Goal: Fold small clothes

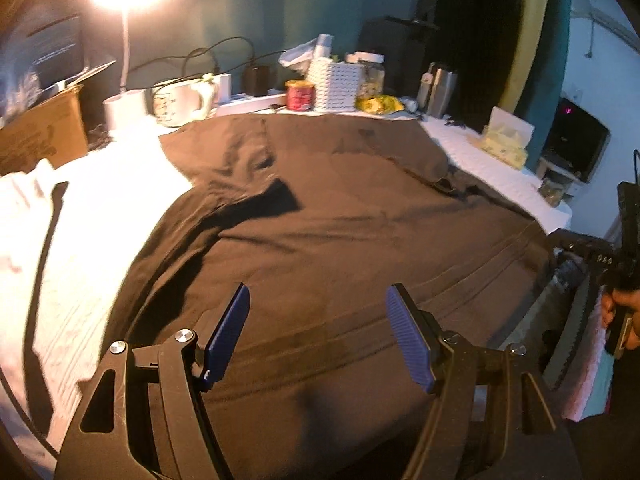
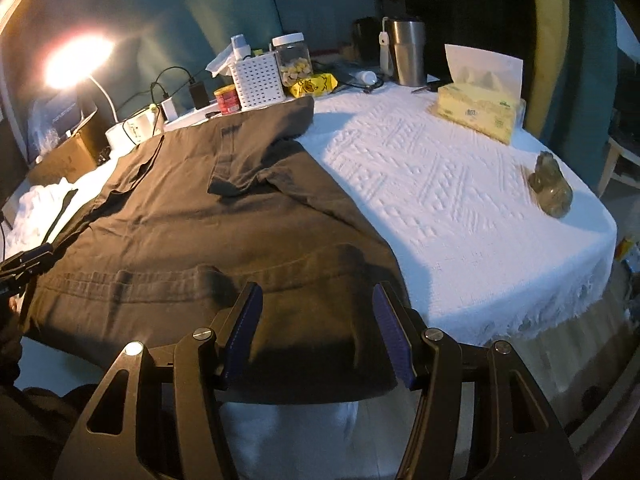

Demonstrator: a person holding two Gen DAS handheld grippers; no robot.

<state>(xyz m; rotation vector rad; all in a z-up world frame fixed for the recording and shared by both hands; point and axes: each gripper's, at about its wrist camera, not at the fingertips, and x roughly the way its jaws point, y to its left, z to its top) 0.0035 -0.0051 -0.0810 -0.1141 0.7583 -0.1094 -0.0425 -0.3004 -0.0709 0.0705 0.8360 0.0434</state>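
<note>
Shorts point(image 2: 208, 232) lie flat (unheld) beneath both grippers' parted fingers point(image 2: 240, 332).

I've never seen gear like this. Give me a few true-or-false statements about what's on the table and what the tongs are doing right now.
1. The dark brown garment lies spread flat on the white textured tablecloth. True.
2. The right tongs are clamped on a sleeve. False: they are open, with nothing gripped.
3. The left tongs are open above the garment. True.
4. The yellow tissue box sits on top of the garment. False: it stands apart on the bare cloth.
5. The white desk lamp is switched off. False: it glows brightly.
</note>
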